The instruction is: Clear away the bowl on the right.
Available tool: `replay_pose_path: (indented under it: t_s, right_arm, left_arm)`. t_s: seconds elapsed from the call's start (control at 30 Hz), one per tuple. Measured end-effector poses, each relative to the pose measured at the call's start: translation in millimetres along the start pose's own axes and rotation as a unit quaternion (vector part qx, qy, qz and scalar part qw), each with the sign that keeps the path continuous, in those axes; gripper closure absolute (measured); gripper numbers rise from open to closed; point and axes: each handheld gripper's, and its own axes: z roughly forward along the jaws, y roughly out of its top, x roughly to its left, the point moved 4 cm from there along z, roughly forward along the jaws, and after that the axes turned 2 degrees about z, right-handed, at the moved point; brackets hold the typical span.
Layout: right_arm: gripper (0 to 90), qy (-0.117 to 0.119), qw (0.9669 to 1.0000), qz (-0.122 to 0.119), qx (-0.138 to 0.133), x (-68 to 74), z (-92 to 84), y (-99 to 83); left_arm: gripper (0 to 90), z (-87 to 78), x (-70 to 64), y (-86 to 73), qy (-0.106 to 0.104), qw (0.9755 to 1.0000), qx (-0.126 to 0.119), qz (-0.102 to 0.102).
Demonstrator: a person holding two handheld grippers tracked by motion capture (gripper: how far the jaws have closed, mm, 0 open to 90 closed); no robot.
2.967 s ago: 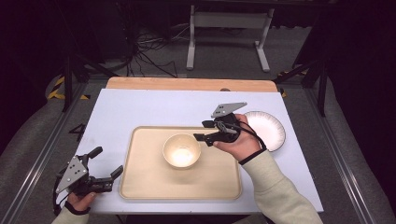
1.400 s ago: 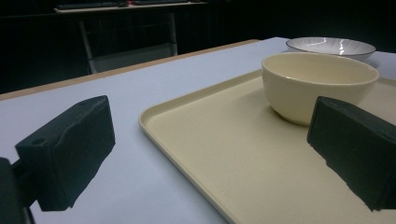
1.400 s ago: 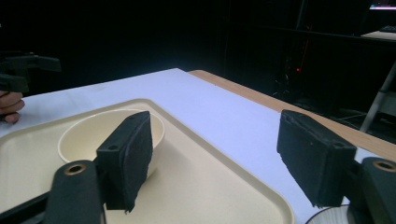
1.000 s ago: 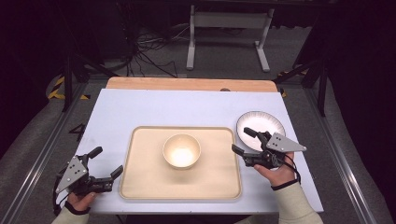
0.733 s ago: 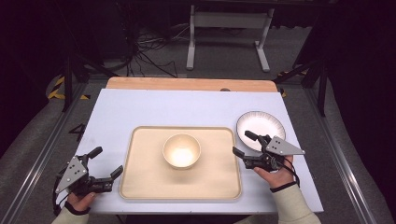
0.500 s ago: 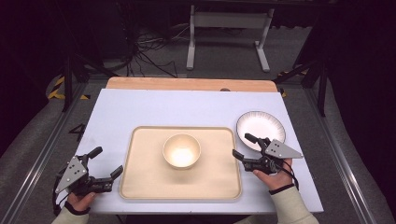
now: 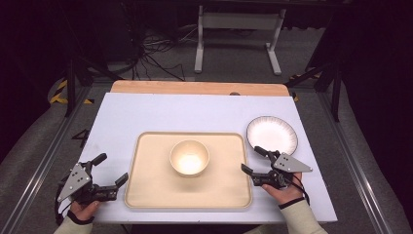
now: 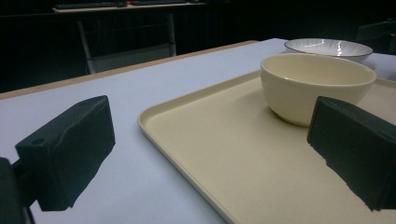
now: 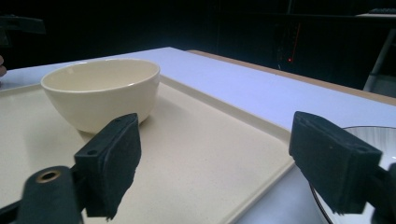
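On the white table top (image 7: 195, 114) lies a flat, cream-coloured rectangular tray with rounded corners (image 7: 146, 190), and a round cream ceramic bowl (image 7: 189, 157) stands upright on it, a little behind the middle of the tray. In the high view, a white round plate with a dark rim (image 7: 272, 134) rests on the table just beside the right far corner of the tray, not touching the bowl.

The right gripper (image 7: 253, 160) is low at the right edge of the tray, near its front half, and it points to the left, toward the bowl. Its jaws have just been opening and stand wide apart, with nothing between them. In the right gripper view one jaw hangs over the tray surface and the other over the rim of the plate; the bowl is farther off, not touched.

The left gripper (image 7: 111, 169) is at the left front corner of the tray, held by the person's left hand (image 7: 80, 210). Its jaws are also apart and empty; in the left gripper view one is over the table and one over the tray, with the bowl well beyond them.
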Motion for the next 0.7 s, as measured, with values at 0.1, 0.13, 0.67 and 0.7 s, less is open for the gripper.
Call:
replay_pose_path:
  t_s: [0.1,0.13,0.67,0.7]
  right_arm:
    - [13.5,-0.001,1.0,0.0,-0.008,0.1,-1.9,-0.3]
    - [11.5,-0.002,0.9999,0.001,-0.014,-0.1,-2.9,-0.4]
    - [4.5,0.015,0.9965,-0.004,-0.082,1.4,-15.6,-1.9]
    - [4.5,0.014,0.9965,-0.003,-0.083,1.3,-15.7,-1.9]
  left_arm:
    - [1.5,0.0,-0.1,0.0,0.0,1.0,0.0,0.0]
    - [1.5,0.0,0.0,0.0,-0.001,1.0,0.0,0.001]
    - [1.5,-0.6,0.6,0.1,-0.002,1.0,-0.003,0.001]
    - [1.5,-0.6,0.6,0.1,-0.002,1.0,-0.003,0.001]
